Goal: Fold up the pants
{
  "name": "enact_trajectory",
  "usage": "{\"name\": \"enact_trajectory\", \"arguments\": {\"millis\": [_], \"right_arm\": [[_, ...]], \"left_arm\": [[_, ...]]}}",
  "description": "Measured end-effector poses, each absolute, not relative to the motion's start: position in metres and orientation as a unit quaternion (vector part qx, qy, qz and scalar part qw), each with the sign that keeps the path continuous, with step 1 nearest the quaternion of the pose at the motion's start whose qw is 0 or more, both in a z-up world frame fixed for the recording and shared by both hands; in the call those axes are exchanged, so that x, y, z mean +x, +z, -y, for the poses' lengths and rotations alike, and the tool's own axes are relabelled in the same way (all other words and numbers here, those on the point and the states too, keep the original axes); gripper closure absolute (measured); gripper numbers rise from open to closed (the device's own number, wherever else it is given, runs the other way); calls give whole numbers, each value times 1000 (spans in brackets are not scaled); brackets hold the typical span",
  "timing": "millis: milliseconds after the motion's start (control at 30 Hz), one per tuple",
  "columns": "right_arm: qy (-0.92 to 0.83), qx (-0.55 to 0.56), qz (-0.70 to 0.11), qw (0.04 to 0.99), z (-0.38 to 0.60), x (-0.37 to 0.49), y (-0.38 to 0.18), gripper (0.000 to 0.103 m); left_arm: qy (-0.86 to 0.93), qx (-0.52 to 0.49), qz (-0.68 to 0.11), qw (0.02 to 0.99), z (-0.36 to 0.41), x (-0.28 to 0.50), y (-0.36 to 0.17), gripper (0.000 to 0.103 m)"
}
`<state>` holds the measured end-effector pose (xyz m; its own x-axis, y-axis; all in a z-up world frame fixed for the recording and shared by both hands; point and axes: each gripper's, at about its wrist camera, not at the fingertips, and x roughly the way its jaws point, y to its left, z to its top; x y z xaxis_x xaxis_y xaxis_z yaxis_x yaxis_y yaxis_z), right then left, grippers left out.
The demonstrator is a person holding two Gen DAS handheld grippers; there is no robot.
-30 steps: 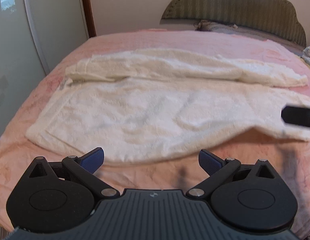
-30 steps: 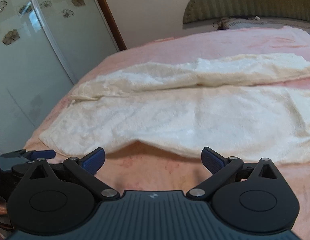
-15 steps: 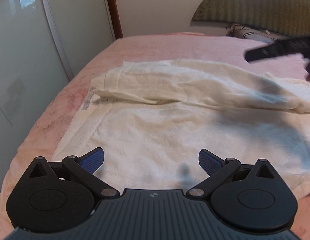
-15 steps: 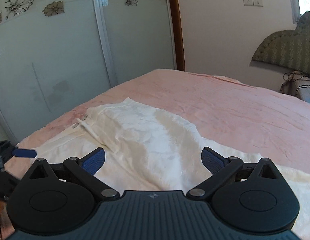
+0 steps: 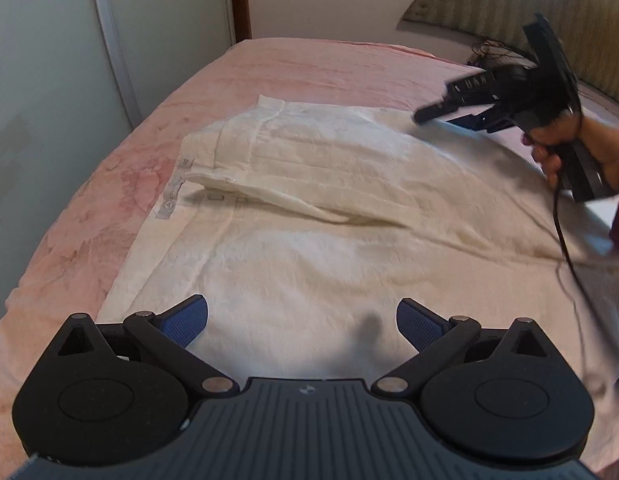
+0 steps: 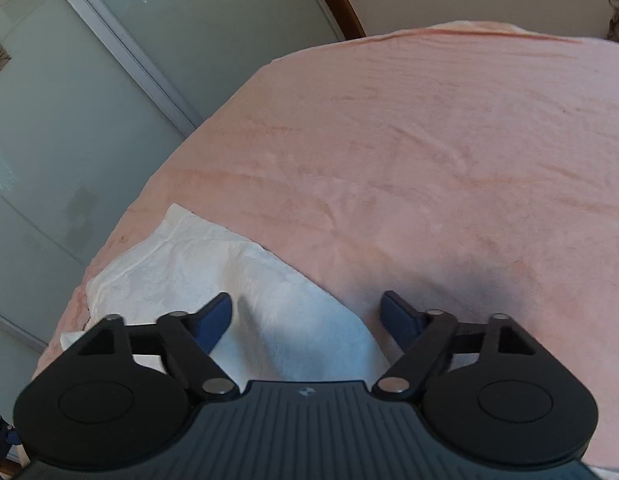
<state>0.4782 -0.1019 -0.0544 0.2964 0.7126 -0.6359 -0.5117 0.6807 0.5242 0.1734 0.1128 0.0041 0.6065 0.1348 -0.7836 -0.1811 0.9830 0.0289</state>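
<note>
Cream white pants [image 5: 317,216] lie spread flat on the pink bed [image 5: 309,68], waistband at the left with a label, one leg lying over the far part. My left gripper [image 5: 302,322] is open and empty, just above the near leg. My right gripper [image 5: 449,114] shows in the left wrist view, held by a hand over the far edge of the pants. In the right wrist view the right gripper [image 6: 307,314] is open and empty, over the far edge of the pants [image 6: 213,268].
Frosted sliding wardrobe doors [image 5: 53,80] stand along the bed's left side. A padded green headboard [image 5: 509,4] is at the far right. A black cable [image 5: 569,252] hangs from the right gripper across the pants. Bare pink blanket [image 6: 429,152] stretches beyond the pants.
Both grippers have moved left toward the waistband end. The right gripper has swung over the far edge of the pants and tilted down. Both stay open.
</note>
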Motion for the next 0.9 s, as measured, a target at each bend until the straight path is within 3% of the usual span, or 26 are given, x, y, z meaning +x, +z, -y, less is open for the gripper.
{"name": "enact_trajectory", "arguments": {"millis": [33,133,433,600,733,800,867,900], "right_arm": [[392,109,-450,795,101,478,-53,69],[407,56,-408,815,92,457,-39,84],[482,-237,-175,825,59,250,12,96],[512,-310,-145,788,52,181,-8,98],[476,-259,-140,829,68,201,-3,97],[447,-214,-172,852,78,237,9,77],[417,-170,-192,872,93,282,17,0],[412,-151,-202,875,100,306,17,0]], "left_arm": [[90,-40,-437,894,-119,180,5,1],[104,-86,-427,894,-139,196,10,2],[67,-302,-307,900,-190,185,40,1],[82,-342,-293,889,-200,199,34,1],[98,-339,-351,867,-207,231,27,3],[95,-326,-350,873,-206,232,28,2],[94,-314,-352,877,-205,229,27,2],[95,-314,-359,874,-205,229,25,2]]}}
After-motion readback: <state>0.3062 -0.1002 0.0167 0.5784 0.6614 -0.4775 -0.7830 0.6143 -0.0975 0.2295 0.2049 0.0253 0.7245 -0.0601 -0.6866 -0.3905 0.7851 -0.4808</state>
